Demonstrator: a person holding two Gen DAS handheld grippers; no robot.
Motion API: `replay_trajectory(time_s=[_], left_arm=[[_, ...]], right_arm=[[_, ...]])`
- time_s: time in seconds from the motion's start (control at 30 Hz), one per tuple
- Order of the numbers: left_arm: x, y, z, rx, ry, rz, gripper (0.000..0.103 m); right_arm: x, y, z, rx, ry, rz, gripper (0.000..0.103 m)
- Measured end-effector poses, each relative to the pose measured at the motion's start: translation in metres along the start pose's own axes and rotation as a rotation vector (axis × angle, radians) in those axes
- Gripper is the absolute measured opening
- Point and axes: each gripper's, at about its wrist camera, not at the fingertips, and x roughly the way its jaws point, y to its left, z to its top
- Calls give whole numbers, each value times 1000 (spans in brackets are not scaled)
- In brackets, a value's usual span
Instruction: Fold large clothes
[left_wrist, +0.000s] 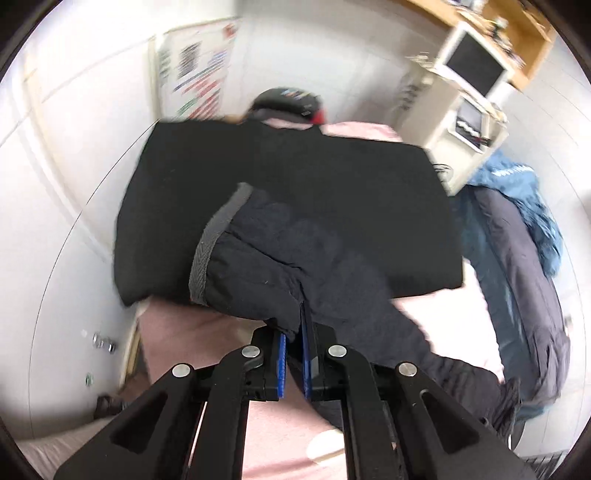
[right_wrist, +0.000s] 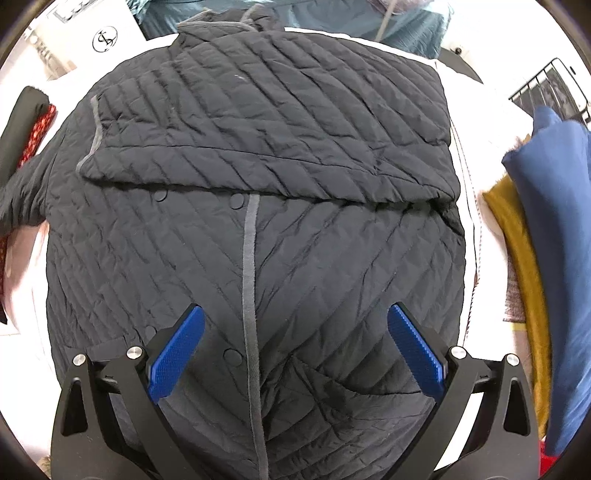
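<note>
My left tool (left_wrist: 293, 347) is pinched nearly closed on a bunch of dark fabric, the sleeve (left_wrist: 280, 266) of the quilted jacket (right_wrist: 258, 229), with its grey-trimmed cuff (left_wrist: 207, 251) hanging ahead of the blue pads. My right tool (right_wrist: 293, 347) hovers with its jaws spread wide and nothing between them, over the lower front of the jacket beside the grey placket strip (right_wrist: 251, 280).

The jacket lies spread across the bed (left_wrist: 436, 310), which has a pink cover. In the right view one sleeve is already laid across the chest. A folded black garment (left_wrist: 258, 184) rests further up the bed, towards the head end, and blue and mustard cloths (right_wrist: 535, 258) sit off the jacket's right edge.

I judge I am mid-fold on the second sleeve. Next I should carry it across the body, lay it flat, and release; the right tool could press the front down.
</note>
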Motion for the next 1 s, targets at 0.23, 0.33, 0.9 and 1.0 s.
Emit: replay_trajectory(time_s=[0.23,0.33,0.9,1.0], left_arm=[[-30,-125,-12,267,-11,-202,6],[-38,-195,-40,406,16,-306,6],[-69,-445,-343,1119,299,-630,8],[-57,-438,-378,1182,378,-629,43]], right_arm=[[6,-16,-1,30,6,24,98],[4,-29,-1,42,-4,28,98],[10,-159,-42,302,24,-9,98],[16,-177,-51,338,46,-11,98]])
